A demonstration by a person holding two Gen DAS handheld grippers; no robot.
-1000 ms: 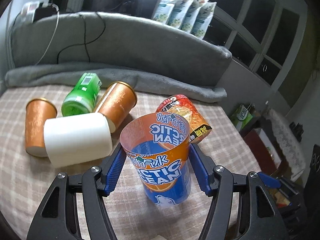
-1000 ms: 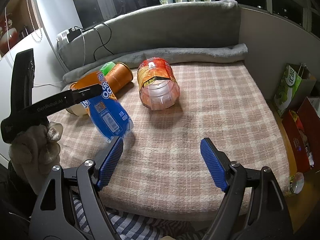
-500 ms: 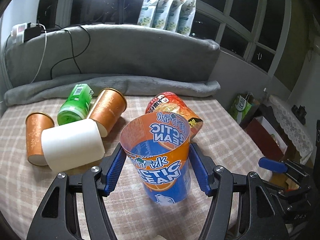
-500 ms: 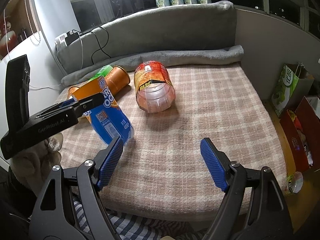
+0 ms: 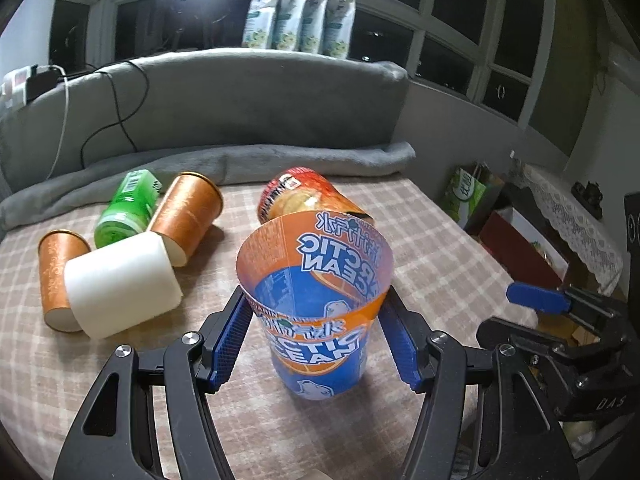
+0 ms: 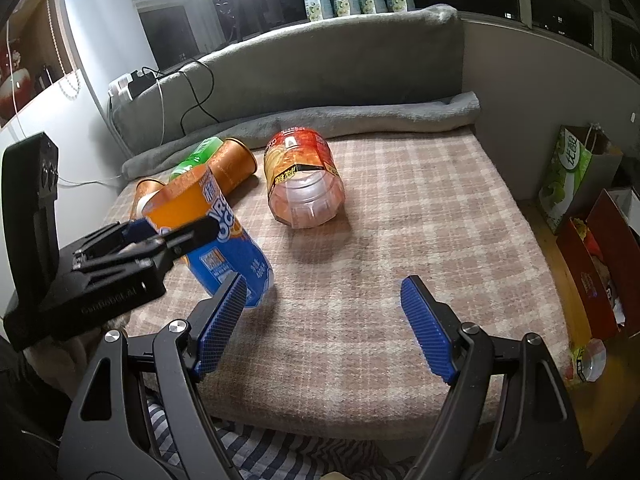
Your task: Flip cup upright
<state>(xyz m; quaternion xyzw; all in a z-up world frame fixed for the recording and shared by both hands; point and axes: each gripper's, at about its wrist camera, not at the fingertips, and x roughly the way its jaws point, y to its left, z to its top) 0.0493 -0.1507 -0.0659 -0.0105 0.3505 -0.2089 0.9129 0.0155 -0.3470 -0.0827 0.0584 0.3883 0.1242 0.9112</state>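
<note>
My left gripper [image 5: 316,340] is shut on a blue and orange Arctic Ocean cup [image 5: 316,304], pads on both sides. The cup stands mouth up, tilted a little, its base at or just above the checked blanket [image 5: 432,248]. In the right wrist view the same cup [image 6: 224,236] leans left, held by the left gripper [image 6: 160,240]. My right gripper [image 6: 324,328] is open and empty, low over the blanket's front part, right of the cup. Its blue fingertip [image 5: 536,298] shows at the right of the left wrist view.
Lying on the blanket behind the cup: a white cup [image 5: 120,284], two orange cups [image 5: 188,212] [image 5: 56,276], a green bottle [image 5: 128,204] and a red clear snack jar [image 6: 304,180]. A grey cushion [image 5: 248,104] backs them. Bags and boxes [image 6: 576,176] stand on the floor at right.
The left gripper has tipped the cup toward upright and drawn back a little, so the lying cups look farther off. The right gripper has stayed open and nearly still.
</note>
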